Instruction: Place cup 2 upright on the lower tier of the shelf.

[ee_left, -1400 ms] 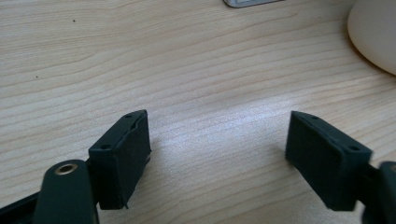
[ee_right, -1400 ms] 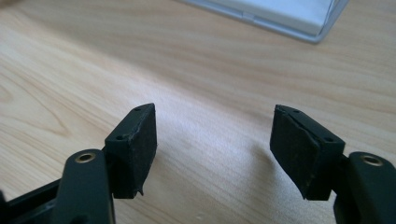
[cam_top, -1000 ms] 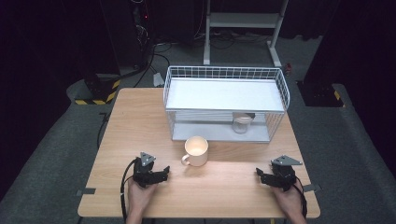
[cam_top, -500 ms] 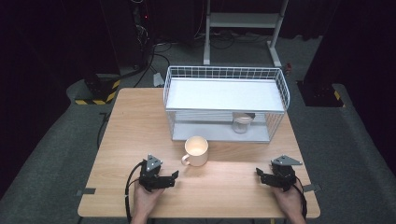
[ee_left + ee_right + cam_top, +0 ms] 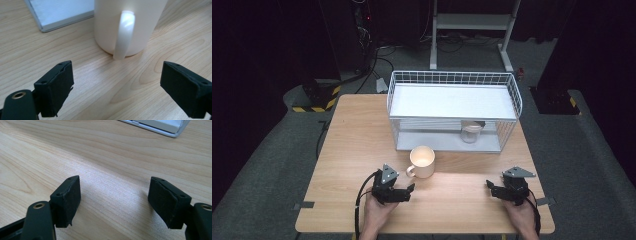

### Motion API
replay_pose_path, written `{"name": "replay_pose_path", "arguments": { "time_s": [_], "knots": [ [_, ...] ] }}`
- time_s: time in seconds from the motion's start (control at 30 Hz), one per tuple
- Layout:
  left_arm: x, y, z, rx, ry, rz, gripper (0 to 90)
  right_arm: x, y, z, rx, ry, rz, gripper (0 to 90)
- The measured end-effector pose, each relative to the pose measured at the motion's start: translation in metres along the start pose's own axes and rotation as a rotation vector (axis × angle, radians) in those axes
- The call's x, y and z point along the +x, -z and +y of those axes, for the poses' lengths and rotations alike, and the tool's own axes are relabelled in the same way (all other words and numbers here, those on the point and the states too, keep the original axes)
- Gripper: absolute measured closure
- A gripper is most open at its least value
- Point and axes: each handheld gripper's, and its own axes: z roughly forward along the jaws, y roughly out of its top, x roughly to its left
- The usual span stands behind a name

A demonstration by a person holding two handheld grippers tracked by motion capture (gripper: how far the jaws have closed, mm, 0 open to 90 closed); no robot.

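Note:
A cream mug [image 5: 423,161] stands upright near the middle of the wooden table [image 5: 352,150], its handle [image 5: 411,171] turned toward the front left. My left gripper [image 5: 410,189] lies just in front of that handle, apart from it. In the left gripper view the mug [image 5: 127,25] and its handle [image 5: 123,35] sit a short way beyond my left gripper [image 5: 117,90], which is open. Its jaws have just been opening, with nothing between them. My right gripper [image 5: 490,187] rests at the front right. It is open over bare wood in the right gripper view [image 5: 115,202].
A white wire rack [image 5: 453,79] with two tiers stands behind the mug, with a glass jar [image 5: 471,132] on its lower tier. The rack's base [image 5: 60,12] lies just left of the mug, and its corner [image 5: 162,126] is far ahead of the right jaws. Dark floor surrounds the table.
My left gripper has moved to the right along the table's front, closer to the mug's handle. The right gripper, mug and rack have stayed where they were.

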Motion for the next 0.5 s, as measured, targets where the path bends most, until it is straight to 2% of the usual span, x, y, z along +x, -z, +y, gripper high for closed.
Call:
{"name": "replay_pose_path", "arguments": {
  "time_s": [0.37,0.5],
  "knots": [
    [-0.008,-0.013,0.017,0.0,-0.044,0.006,12.6,-0.001,0.0,0.0,0.001,-0.009,-0.004,25.1],
    [-0.007,-0.019,0.023,-0.008,-0.021,-0.015,12.7,-0.001,0.0,0.0,0.001,-0.009,-0.004,25.1]
  ]
}}
